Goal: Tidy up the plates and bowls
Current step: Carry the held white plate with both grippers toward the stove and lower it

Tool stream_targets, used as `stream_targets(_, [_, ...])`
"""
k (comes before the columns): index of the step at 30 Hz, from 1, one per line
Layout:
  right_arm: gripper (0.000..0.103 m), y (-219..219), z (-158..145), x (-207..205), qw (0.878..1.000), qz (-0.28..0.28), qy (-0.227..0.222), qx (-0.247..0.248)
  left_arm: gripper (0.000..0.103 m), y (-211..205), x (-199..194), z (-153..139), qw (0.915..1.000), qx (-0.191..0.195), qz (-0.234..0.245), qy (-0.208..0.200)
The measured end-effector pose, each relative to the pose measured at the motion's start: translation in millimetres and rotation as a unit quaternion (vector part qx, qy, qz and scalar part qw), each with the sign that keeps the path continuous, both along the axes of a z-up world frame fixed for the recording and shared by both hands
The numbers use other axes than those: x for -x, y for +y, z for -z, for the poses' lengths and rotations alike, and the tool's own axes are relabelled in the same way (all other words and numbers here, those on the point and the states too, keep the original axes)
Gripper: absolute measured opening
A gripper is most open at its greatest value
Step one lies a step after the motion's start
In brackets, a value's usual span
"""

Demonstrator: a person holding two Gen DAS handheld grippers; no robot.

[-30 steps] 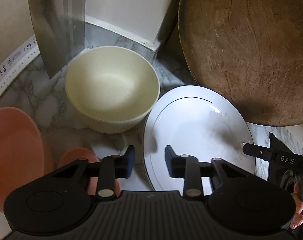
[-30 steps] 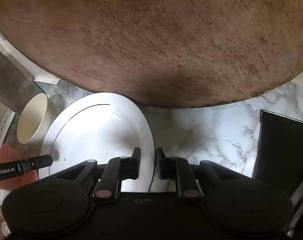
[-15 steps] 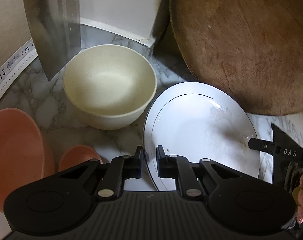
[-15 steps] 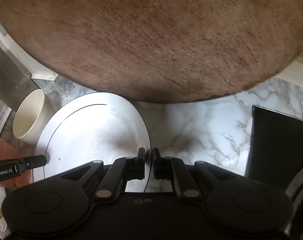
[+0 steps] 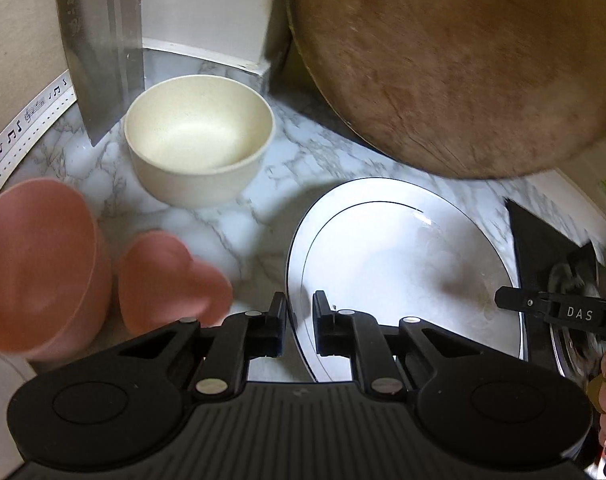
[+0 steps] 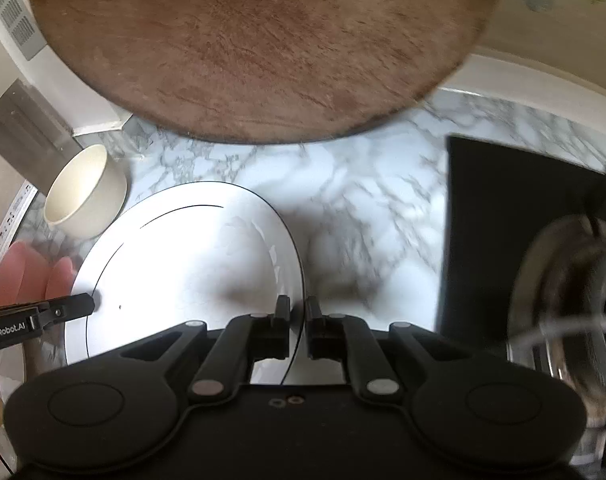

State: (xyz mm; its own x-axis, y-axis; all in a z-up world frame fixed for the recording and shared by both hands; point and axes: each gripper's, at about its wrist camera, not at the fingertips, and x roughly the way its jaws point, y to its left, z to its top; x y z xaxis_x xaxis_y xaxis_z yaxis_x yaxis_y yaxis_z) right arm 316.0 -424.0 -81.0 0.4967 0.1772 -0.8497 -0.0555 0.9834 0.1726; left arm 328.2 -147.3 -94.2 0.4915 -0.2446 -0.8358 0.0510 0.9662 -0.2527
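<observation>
Left wrist view: white plate – apparently near-flat – rim clamped by both grippers.

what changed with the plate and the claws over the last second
Both claws closed on the white plate: the left claw on its left rim, the right claw on its right rim. The plate then came away from the wooden board and the cream bowl, baring marble between them. The cream bowl, pink bowls and board stayed put.
</observation>
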Motion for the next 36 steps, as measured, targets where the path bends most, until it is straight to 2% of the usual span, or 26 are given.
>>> stream_targets(10, [0.008,-8,-9,74,0.999,0.04,-0.02,-0.008,0.012,-3,50,-9,0.9992,0.012,0.039,-0.003])
stream_targets(11, [0.008,-9,-9,81,0.998,0.043,-0.031,-0.011,0.012,-4,55,-10,0.9989,0.012,0.044,-0.003])
stream_targets(20, [0.008,-19,-5,138,0.996,0.078,-0.032,-0.006,0.012,-16,96,-10,0.9964,0.007,0.084,-0.006])
stream_targets(27, [0.008,-23,2,167,0.995,0.092,-0.029,-0.005,0.012,-22,118,-9,0.9945,0.005,0.105,-0.006])
stream_targets(36, [0.008,-23,16,175,0.995,0.097,-0.017,-0.002,0.012,-26,129,3,0.9936,-0.005,0.113,0.004])
